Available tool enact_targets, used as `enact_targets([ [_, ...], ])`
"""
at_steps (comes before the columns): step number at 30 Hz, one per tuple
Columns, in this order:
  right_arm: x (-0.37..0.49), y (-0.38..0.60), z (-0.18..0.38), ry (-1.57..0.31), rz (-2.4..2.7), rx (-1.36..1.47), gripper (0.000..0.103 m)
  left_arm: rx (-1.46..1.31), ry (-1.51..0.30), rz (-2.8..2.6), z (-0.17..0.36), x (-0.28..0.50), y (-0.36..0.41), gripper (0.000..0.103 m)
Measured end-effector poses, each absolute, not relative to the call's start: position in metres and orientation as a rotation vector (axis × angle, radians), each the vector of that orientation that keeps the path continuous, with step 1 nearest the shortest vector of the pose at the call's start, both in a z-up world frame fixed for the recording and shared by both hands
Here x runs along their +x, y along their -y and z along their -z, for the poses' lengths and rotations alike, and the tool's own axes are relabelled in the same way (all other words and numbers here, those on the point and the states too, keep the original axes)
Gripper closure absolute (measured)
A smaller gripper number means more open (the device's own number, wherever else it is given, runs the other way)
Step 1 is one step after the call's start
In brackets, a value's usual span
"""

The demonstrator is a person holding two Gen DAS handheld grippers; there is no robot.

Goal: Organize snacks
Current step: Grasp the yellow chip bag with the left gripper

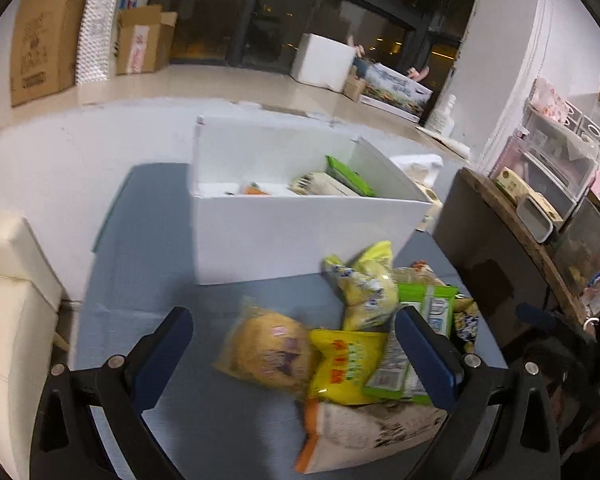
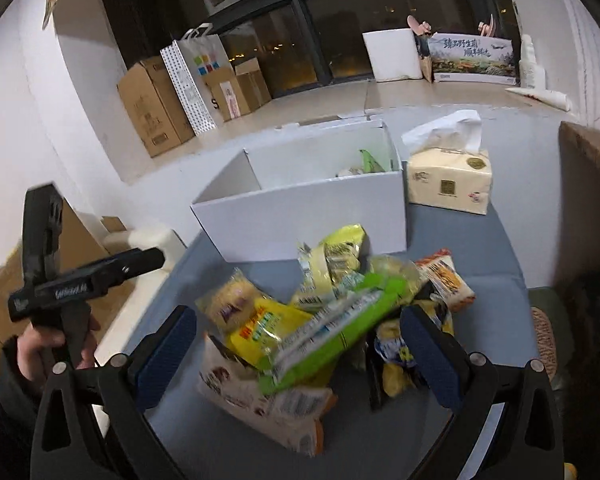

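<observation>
1. Two grippers hang above a heap of snack packets on a blue-grey padded surface (image 1: 148, 280), each with its blue-padded fingers spread wide and nothing between them.
2. The left gripper (image 1: 294, 354) is over the near part of the heap; in its view a clear bag of pale yellow snack (image 1: 266, 346) lies at the left edge of the heap, touching a bright yellow packet with red print (image 1: 346, 364).
3. A green and white flat packet (image 1: 414, 344) lies beside that yellow packet, partly behind the left gripper's right finger, and a large white bag with an orange edge (image 1: 364, 434) lies nearest the camera.
4. A crumpled yellow-green foil packet (image 1: 366, 286) sits at the far side of the heap, just in front of an open white cardboard box (image 1: 300, 236).
5. That box stands on the same surface behind the heap and already holds a few packets, among them a green one leaning at its right end (image 1: 346, 174).
6. The right gripper (image 2: 300, 356) is over the same heap, with the green and white packet lying slanted across the top.
7. A soft pack of beige tissues (image 2: 448, 182) stands just beside the box's right end.
8. A hand (image 2: 50, 350) at the left of the right wrist view grasps the black handle of the left gripper.
</observation>
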State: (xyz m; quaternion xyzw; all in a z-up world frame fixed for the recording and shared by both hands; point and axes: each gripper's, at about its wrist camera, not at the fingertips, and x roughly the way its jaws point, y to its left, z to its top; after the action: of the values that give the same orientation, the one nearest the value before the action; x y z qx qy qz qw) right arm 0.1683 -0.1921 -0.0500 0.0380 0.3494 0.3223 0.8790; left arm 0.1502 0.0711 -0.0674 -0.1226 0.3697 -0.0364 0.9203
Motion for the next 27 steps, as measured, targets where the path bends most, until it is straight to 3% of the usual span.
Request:
enact_targets([
  [12, 0.145, 0.23, 0.053, -0.7, -0.621, 0.093, 0.0, -0.262, -0.937, 0.215, 0.116, 0.245, 0.007, 0.0],
  [20, 0.145, 0.258, 0.063, -0.724, -0.584, 0.149, 0.0, -0.304, -1.035, 0.16, 0.147, 0.283, 0.014, 0.002],
  [22, 0.146, 0.262, 0.065, -0.725, -0.577, 0.152, 0.0, -0.315, -1.06, 0.16, 0.152, 0.289, 0.014, 0.016],
  [23, 0.147, 0.264, 0.066, -0.729, -0.574, 0.156, 0.0, -0.32, -1.072, 0.159, 0.156, 0.29, 0.013, 0.039],
  [27, 0.148, 0.265, 0.07, -0.742, -0.57, 0.166, 0.0, -0.314, -1.051, 0.2, 0.153, 0.286, 0.012, 0.054],
])
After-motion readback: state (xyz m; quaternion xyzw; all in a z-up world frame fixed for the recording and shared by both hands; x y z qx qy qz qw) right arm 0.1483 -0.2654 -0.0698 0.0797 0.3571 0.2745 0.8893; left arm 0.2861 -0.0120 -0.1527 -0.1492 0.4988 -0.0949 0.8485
